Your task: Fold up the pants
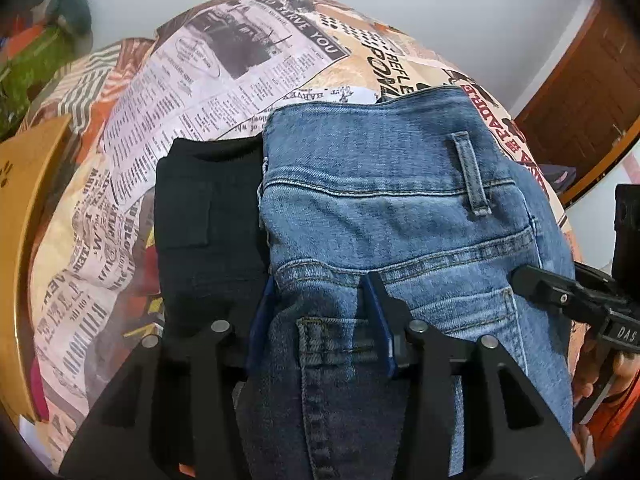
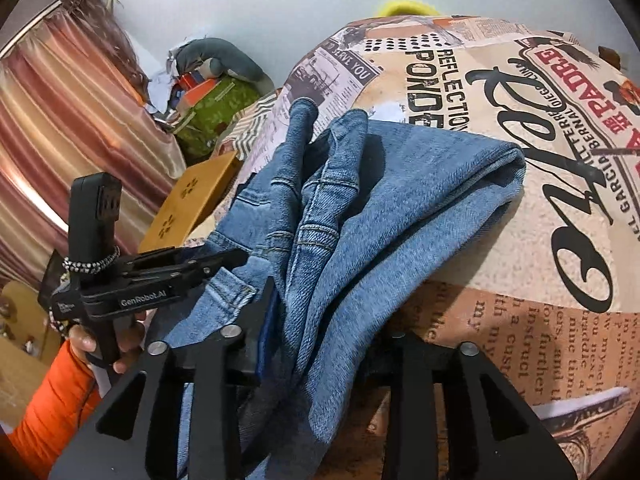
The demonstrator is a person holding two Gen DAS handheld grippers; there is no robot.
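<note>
Folded blue jeans (image 1: 392,208) lie on a newspaper-print bedspread (image 1: 208,92), waistband and belt loop up. My left gripper (image 1: 320,320) is shut on the near edge of the jeans, its blue pads (image 1: 380,320) pinching the denim by the back pocket. In the right wrist view the jeans (image 2: 400,208) hang bunched in folds over my right gripper (image 2: 316,328), which is shut on the denim; only its left finger (image 2: 264,320) shows, the other is hidden under cloth. The left gripper (image 2: 224,260) also shows there, clamped on the jeans' left edge.
Folded black pants (image 1: 208,224) lie just left of the jeans. A wooden board (image 1: 28,216) stands at the bed's left side. Clutter and a green bag (image 2: 216,116) sit beyond, by a striped curtain (image 2: 60,128). A brown door (image 1: 580,92) is at right.
</note>
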